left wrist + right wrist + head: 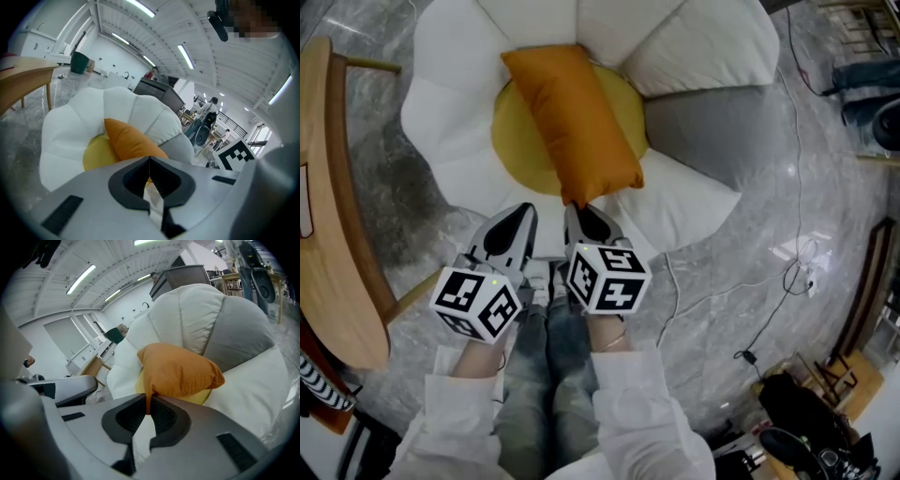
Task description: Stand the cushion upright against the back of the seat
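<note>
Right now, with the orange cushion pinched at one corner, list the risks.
1. The right gripper holds only a corner of the orange cushion; the fabric may slip out and the cushion drop onto the yellow seat centre.
2. The left gripper is shut beside it, not on it, so the cushion could twist and lean sideways instead of standing against the seat back.

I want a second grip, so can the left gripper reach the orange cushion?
Probably yes: the left gripper sits right beside the orange cushion, nothing between them, but its fingers are together and would have to open first.
</note>
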### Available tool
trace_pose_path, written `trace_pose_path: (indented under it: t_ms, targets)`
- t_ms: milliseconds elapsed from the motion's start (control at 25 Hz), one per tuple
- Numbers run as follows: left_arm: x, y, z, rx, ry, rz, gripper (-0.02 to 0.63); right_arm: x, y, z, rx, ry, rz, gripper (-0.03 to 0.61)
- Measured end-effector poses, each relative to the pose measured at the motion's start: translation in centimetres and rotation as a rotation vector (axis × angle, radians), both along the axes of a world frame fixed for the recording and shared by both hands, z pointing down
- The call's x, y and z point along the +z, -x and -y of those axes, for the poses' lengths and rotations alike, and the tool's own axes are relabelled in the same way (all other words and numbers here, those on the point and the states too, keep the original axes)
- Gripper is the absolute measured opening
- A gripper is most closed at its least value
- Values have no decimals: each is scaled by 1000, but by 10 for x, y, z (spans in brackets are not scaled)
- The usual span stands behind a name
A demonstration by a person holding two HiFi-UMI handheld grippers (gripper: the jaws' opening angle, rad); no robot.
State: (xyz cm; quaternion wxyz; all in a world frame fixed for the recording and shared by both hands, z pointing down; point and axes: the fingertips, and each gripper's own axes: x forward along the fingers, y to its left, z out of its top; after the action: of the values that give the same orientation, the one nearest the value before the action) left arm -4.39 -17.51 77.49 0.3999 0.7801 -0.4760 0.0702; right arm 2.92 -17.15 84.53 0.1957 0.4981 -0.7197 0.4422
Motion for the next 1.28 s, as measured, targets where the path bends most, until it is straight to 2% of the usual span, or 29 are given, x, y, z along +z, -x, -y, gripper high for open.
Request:
trace_pose_path:
  t_ms: [240, 480, 680, 1040, 1280]
  targets:
    - [-30, 0, 6, 31, -20, -12, 6, -46, -4, 15, 7, -76, -47, 32]
    - [-69, -2, 13, 45, -40, 15, 6, -93, -15, 28, 21, -123, -67, 32]
    - [-110, -1, 17, 45, -51, 29, 6, -140, -21, 36, 42, -154, -45, 32]
    - [-183, -13, 32, 80, -119, 20, 6, -214, -22, 59, 64, -238, -1, 32]
    - [-224, -14, 32, 106, -131, 33, 6, -252, -27, 54, 80, -227, -2, 32]
